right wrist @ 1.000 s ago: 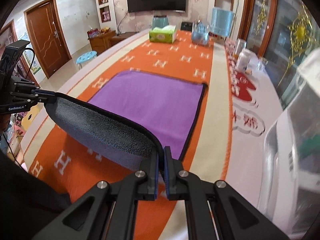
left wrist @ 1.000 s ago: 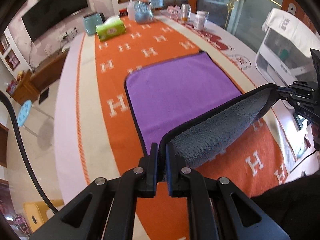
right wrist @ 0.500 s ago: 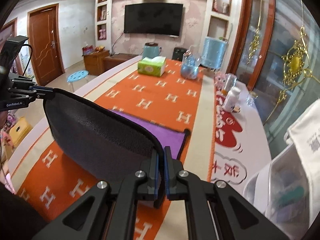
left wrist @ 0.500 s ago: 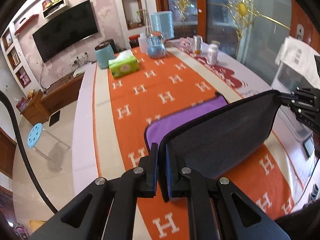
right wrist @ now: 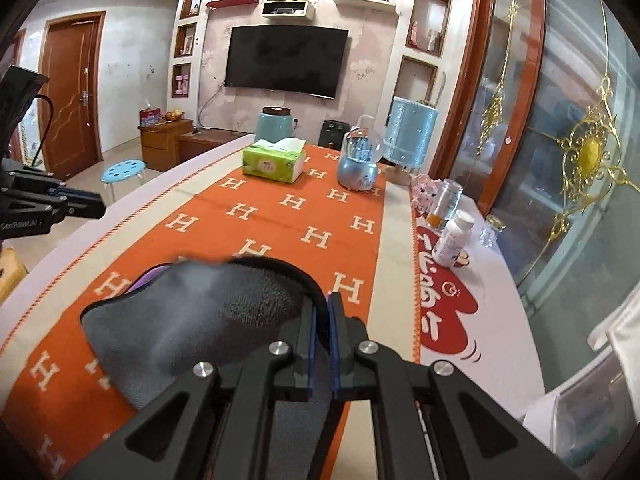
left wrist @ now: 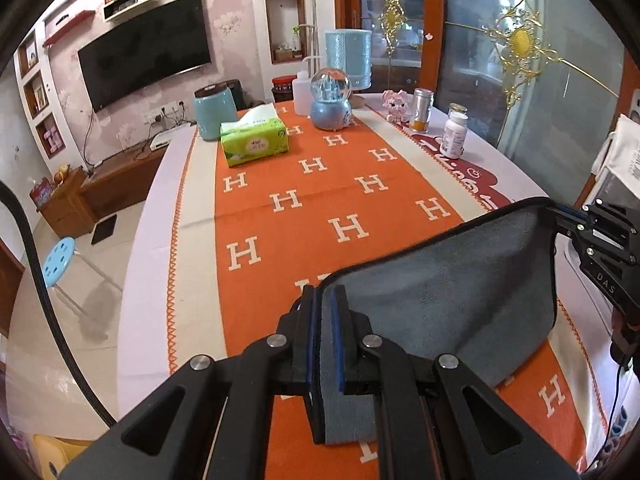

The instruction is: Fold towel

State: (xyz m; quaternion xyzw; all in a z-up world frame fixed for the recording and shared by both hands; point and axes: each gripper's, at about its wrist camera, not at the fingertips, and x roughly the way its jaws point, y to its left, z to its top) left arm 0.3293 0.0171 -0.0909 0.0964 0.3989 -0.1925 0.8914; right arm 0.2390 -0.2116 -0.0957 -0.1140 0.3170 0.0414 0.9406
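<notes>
The towel (left wrist: pixel 460 292) is grey on one face and purple on the other, with a black hem. In the left wrist view my left gripper (left wrist: pixel 330 300) is shut on one corner, and the towel hangs stretched to my right gripper (left wrist: pixel 560 216), shut on the other corner. In the right wrist view my right gripper (right wrist: pixel 325 304) is shut on the towel (right wrist: pixel 208 320), which sags blurred over the orange runner (right wrist: pixel 280 216), a purple strip showing at its left. There the left gripper (right wrist: pixel 86 202) at the far left seems apart from the towel.
A green tissue box (left wrist: pixel 254 140), a blue snow globe (left wrist: pixel 331 100), a teal jar (left wrist: pixel 212 114) and a blue canister (left wrist: pixel 348 58) stand at the table's far end. Pill bottles (left wrist: pixel 454 136) stand at the right edge. A plastic bin (right wrist: pixel 592 412) is at the right.
Both grippers have carried the towel's near edge up and forward over the table. The flat purple half has dropped out of sight. In the right wrist view the towel now sags.
</notes>
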